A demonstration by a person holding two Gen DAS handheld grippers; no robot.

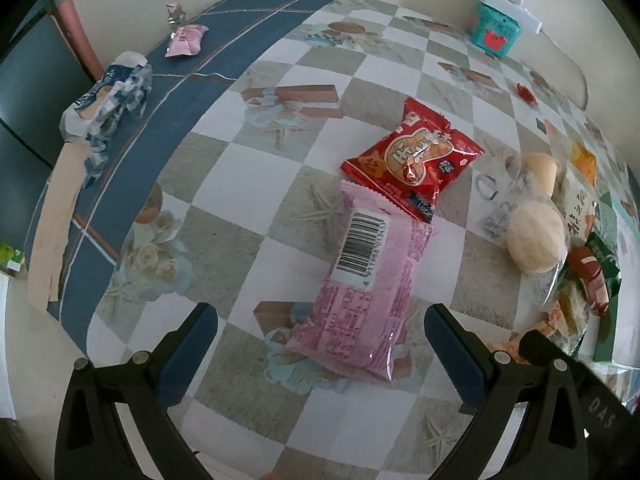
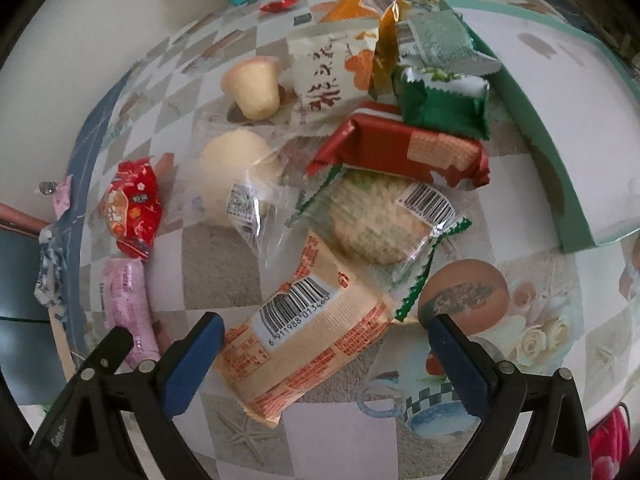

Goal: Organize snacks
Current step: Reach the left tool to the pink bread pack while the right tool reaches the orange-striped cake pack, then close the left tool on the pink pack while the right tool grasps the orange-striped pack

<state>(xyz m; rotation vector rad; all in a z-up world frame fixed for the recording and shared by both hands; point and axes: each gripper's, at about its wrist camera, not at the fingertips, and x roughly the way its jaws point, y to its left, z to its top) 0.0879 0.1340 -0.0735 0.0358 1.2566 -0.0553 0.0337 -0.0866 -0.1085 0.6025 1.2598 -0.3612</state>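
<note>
Both pairs of fingers stood wide apart and held nothing: the left gripper (image 1: pixel 320 356) straddled the near end of a pink packet (image 1: pixel 360 296), the right gripper (image 2: pixel 326 364) the near end of an orange packet (image 2: pixel 304 344), neither touching its packet as far as could be seen, which suggests each was lined up for a pick. Largest in sight was the worktop (image 1: pixel 240 168), covered with a checked cloth bordered in blue. At its right lay a shallow green-edged box (image 2: pixel 536 152), empty and probably meant to take the snacks. Next to it the snacks were heaped loosely: a white packet (image 2: pixel 332 76) with an orange one behind, a green packet (image 2: pixel 444 108) overlapping a red wafer packet (image 2: pixel 400 148), a clear-wrapped biscuit (image 2: pixel 376 220) resting on the orange packet, and a bun in a clear bag (image 2: pixel 240 172). The pink packet lay apart from that heap, barcode up, its far end tucked against a red packet (image 1: pixel 416 156); being clear of the pile it should lift cleanly. Smaller things sat further off: a jelly cup (image 2: pixel 254 88), a crumpled blue wrapper (image 1: pixel 108 112) at the left edge, a small pink packet (image 1: pixel 186 40), and a red sweet (image 2: pixel 280 5).
</note>
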